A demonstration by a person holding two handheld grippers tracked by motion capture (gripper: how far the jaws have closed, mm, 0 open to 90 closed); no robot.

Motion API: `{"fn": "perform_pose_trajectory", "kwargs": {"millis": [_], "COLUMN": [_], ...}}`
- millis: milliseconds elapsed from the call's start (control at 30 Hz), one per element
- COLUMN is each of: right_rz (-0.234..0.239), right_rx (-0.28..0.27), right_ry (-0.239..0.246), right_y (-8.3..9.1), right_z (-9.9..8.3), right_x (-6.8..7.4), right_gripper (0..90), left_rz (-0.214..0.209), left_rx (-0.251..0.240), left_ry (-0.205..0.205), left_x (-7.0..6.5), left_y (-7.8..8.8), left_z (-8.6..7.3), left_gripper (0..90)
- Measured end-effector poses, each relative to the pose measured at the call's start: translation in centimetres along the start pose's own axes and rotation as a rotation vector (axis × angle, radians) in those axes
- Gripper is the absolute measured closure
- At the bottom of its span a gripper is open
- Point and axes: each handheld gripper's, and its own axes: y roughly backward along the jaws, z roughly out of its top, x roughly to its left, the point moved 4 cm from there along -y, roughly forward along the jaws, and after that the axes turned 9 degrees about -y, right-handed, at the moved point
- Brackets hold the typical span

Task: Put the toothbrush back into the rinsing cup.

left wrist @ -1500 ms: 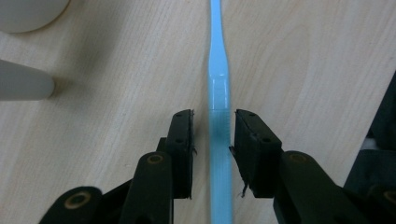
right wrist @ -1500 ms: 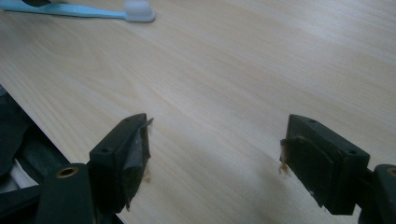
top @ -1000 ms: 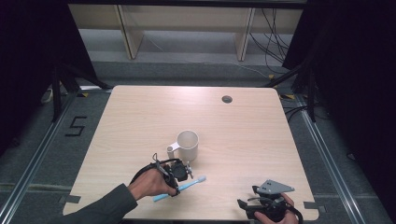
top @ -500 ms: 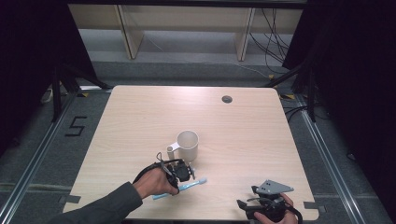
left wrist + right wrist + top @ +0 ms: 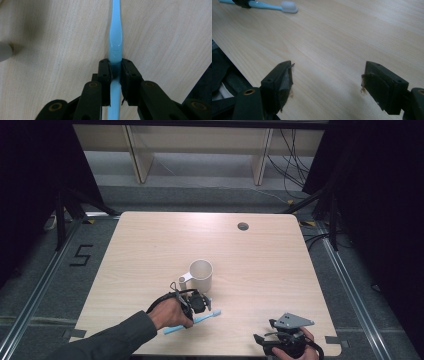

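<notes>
the pale wooden desk (image 5: 150, 250) is lit evenly from above, while the surroundings beyond its edges are left in near darkness. soft, short shadows are cast. in the left gripper view, the light blue plastic toothbrush (image 5: 115, 37) is rendered slightly soft, with a mild sheen on its handle. in the right gripper view, the far desk surface is blurred.

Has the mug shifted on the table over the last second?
No. The mug sits at the same spot relative to the table's round hole in the high view.
</notes>
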Motion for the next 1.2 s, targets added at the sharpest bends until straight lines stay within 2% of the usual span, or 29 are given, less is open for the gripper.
{"fn": "perform_pose_trajectory", "kwargs": {"millis": [200, 267, 433, 533, 567, 633, 667, 800, 867, 900, 1000, 1033, 1200], "right_rz": [-0.002, -0.008, 0.001, -0.006, -0.005, -0.006, -0.006, -0.007, -0.007, -0.023, -0.022, -0.023, -0.026], "right_rx": [-0.005, -0.015, -0.015, -0.006, 0.001, -0.018, -0.012, -0.020, -0.010, -0.017, -0.020, -0.020, -0.015], "right_ry": [0.009, 0.029, 0.011, 0.008, -0.024, 0.015, 0.008, 0.015, 0.009, 0.014, 0.011, 0.012, 0.008], "right_y": [0.0, 0.0, 0.0, 0.1, 0.2, 0.1, 0.1, 0.0, 0.0, 0.1, 0.1, 0.0, 0.0], "right_z": [0.1, 0.2, 0.1, 0.1, 0.0, 0.2, 0.1, 0.2, 0.1, 0.1, 0.1, 0.1, 0.1], "right_x": [-0.1, -0.3, -0.3, -0.4, -0.2, -0.5, -0.5, -0.5, -0.5, -0.6, -0.6, -0.7, -0.7], "right_gripper": [24.4, 24.5, 24.6, 24.6, 24.6, 24.6, 24.6, 24.6, 24.6, 24.6, 24.6, 24.6, 24.6], "left_rz": [0.012, 0.011, 0.014, 0.031, 0.032, 0.047, 0.046, 0.094, 0.094, 0.090, 0.115, 0.125, 0.159], "left_rx": [-0.028, -0.038, -0.047, -0.071, -0.084, -0.133, -0.148, -0.250, -0.290, -0.320, -0.396, -0.440, -0.573], "left_ry": [-0.015, -0.019, -0.031, -0.033, -0.030, -0.019, -0.016, 0.006, 0.033, 0.043, 0.033, 0.042, 0.073], "left_x": [-0.1, 0.0, 0.0, 0.2, 0.2, 0.4, 0.4, 0.6, 0.4, 0.4, 1.0, 1.1, 1.3], "left_y": [0.1, 0.1, 0.1, 0.7, 1.0, 2.2, 2.6, 5.0, 5.9, 6.4, 7.5, 7.8, 9.6], "left_z": [-0.3, -0.5, -0.7, -0.8, -0.9, -1.1, -1.2, -1.7, -1.9, -2.1, -2.7, -2.9, -3.8], "left_gripper": [78.2, 78.3, 78.4, 78.5, 78.4, 78.5, 78.5, 78.5, 78.5, 78.4, 78.4, 78.4, 78.4]}}
